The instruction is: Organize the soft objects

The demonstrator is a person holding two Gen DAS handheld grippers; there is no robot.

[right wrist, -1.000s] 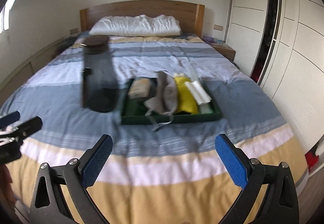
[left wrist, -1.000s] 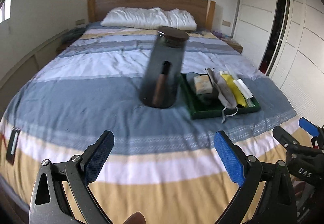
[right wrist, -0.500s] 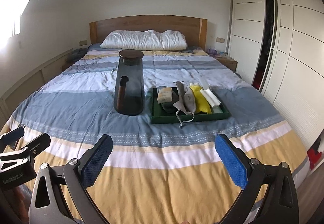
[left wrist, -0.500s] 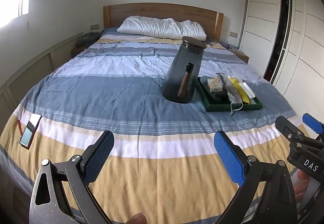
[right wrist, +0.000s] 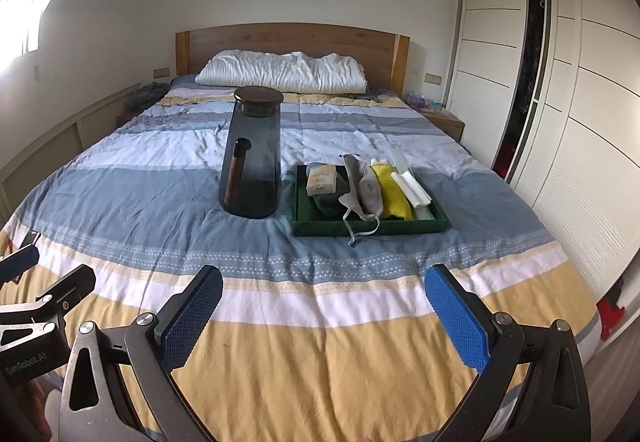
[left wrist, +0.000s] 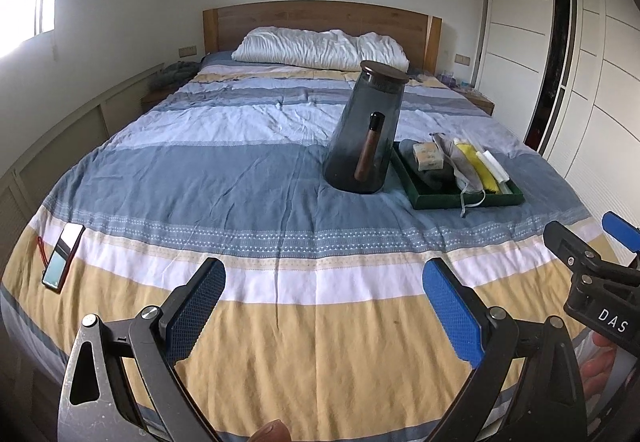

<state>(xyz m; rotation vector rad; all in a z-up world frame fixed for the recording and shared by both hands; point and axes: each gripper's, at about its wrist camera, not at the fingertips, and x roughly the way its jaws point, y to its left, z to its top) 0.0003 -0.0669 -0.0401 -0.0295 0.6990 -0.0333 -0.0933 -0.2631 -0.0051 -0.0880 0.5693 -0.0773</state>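
Observation:
A dark green tray [right wrist: 440, 223] lies on the striped bed, also in the left wrist view [left wrist: 516, 198]. In it lie a grey face mask [right wrist: 362, 188], a yellow cloth [right wrist: 390, 190], a white folded cloth [right wrist: 414, 190], a dark cloth [right wrist: 330, 198] and a beige packet [right wrist: 322, 180]. My left gripper [left wrist: 324, 308] is open and empty above the bed's foot. My right gripper [right wrist: 324, 308] is open and empty, also far from the tray. The right gripper's fingers [left wrist: 572, 250] show at the left wrist view's right edge.
A tall smoky glass jug [right wrist: 252, 154] with a wooden lid stands left of the tray. A phone [left wrist: 64, 258] lies on the bed's left edge. A white pillow [right wrist: 280, 76] sits at the wooden headboard. White wardrobes [right wrist: 560, 102] line the right side.
Both grippers have pulled back from the tray toward the foot of the bed, so the jug and tray look farther off. Both stay open and empty.

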